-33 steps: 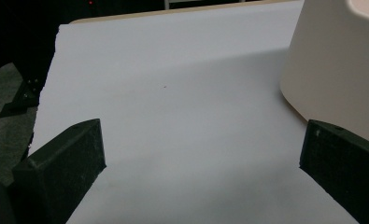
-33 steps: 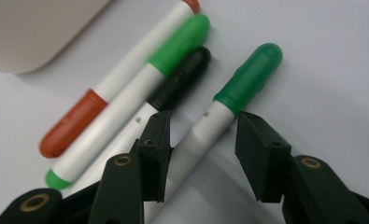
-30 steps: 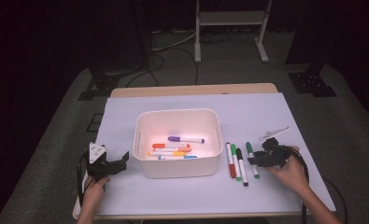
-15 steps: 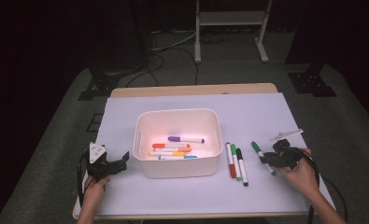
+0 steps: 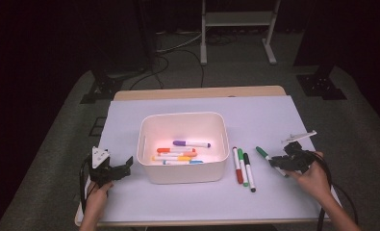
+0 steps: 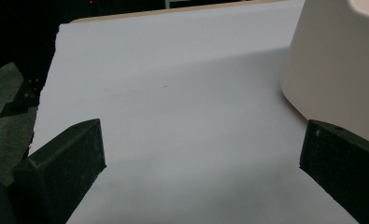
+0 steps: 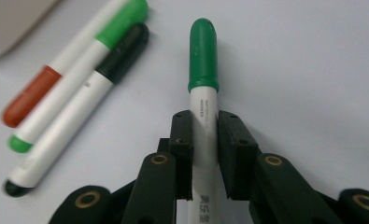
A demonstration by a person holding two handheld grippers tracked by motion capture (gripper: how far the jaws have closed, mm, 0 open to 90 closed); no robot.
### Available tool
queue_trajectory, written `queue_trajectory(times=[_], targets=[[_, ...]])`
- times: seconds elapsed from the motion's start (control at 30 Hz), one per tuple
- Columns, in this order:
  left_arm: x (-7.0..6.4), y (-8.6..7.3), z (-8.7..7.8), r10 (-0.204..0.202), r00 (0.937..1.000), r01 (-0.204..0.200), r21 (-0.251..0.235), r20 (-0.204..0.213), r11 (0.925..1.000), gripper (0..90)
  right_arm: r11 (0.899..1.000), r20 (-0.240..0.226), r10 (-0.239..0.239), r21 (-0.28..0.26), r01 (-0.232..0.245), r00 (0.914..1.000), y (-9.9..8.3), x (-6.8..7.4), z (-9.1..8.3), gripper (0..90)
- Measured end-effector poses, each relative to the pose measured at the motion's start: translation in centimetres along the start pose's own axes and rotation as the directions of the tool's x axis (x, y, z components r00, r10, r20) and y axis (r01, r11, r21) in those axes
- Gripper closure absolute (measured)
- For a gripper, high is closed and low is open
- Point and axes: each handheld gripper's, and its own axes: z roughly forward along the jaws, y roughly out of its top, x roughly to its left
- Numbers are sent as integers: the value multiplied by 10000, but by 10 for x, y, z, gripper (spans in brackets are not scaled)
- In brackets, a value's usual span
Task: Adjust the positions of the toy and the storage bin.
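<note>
White bin at centre frame already held several markers, while three more lay on the desk just right of it. Right gripper fingers were clenched on a green marker at the frame's right; left gripper fingers stood spread, empty, lower left.

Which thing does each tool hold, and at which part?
The right tool grips the green-capped white marker on its white barrel, below the cap. The left tool holds nothing.
</note>
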Motion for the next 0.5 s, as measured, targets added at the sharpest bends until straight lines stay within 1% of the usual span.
queue_trajectory(times=[0.03,0.1,0.2,0.37,0.5], targets=[[0,0,0,3,10000,-3,-1,-1,10000,0,10000,-89,3,-99,-4,10000,2,1,-4,758],[0,0,0,5,10000,-5,-10,-4,10000,0,9995,-206,-115,-297,109,9997,7,5,-12,758],[0,0,0,-2,10000,2,-39,-10,10000,0,9977,-500,-269,-638,236,9984,17,12,-27,758],[0,0,0,5,10000,-5,-21,3,10000,0,9935,-987,-535,-1052,430,9937,35,24,-49,758],[0,0,0,-6,10000,6,-32,2,10000,0,9887,-1151,-790,-1359,631,9902,50,35,-65,758]])
